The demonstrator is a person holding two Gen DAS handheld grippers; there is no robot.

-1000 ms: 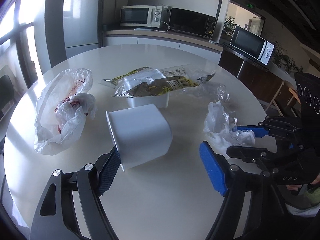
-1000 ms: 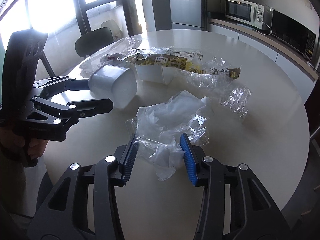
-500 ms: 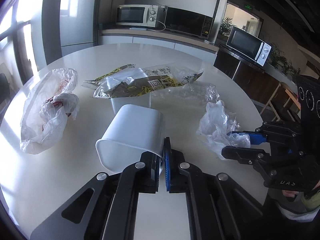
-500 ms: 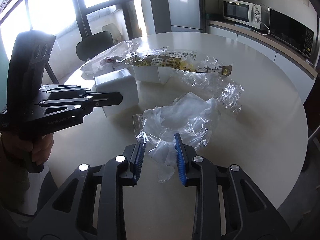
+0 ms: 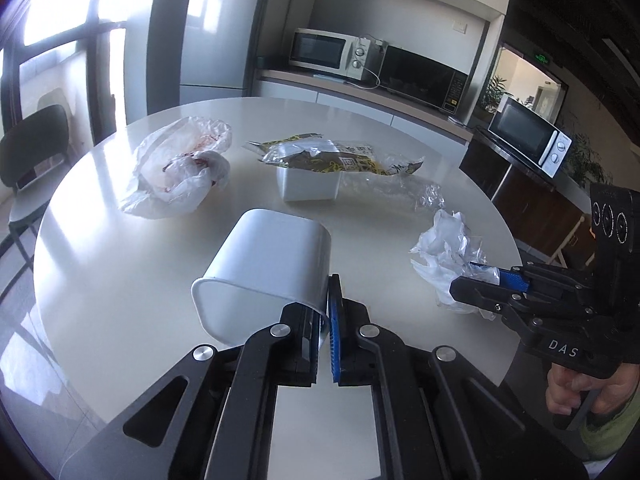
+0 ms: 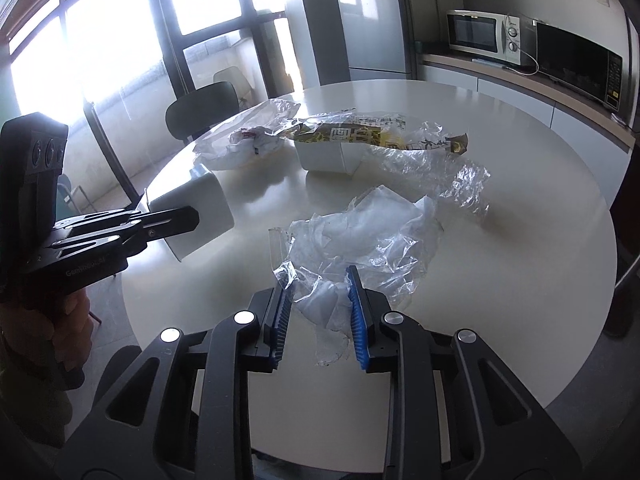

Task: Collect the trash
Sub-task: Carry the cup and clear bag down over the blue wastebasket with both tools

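Note:
My left gripper [image 5: 326, 312] is shut on the side wall of a white plastic tub [image 5: 272, 268], which lies tipped with its open mouth toward the camera. From the right wrist view the same tub [image 6: 204, 200] sits behind the left gripper [image 6: 176, 220]. My right gripper [image 6: 318, 308] has its blue pads pressed into a crumpled wad of clear plastic wrap [image 6: 360, 248] near the table's front edge. In the left wrist view that wrap [image 5: 444, 248] bulges out of the right gripper [image 5: 486, 276].
On the round white table [image 5: 100, 280] lie a white plastic bag with red stains [image 5: 180, 168] and a second white tub [image 5: 308, 188] under a yellow-black wrapper [image 5: 340, 160]. A clear film [image 6: 460, 184] trails beside it. A dark chair [image 5: 36, 148] stands at the left edge.
The left jaws went from wide open around the tub to shut on its wall, and the tub tipped over. The right jaws narrowed onto the plastic wrap.

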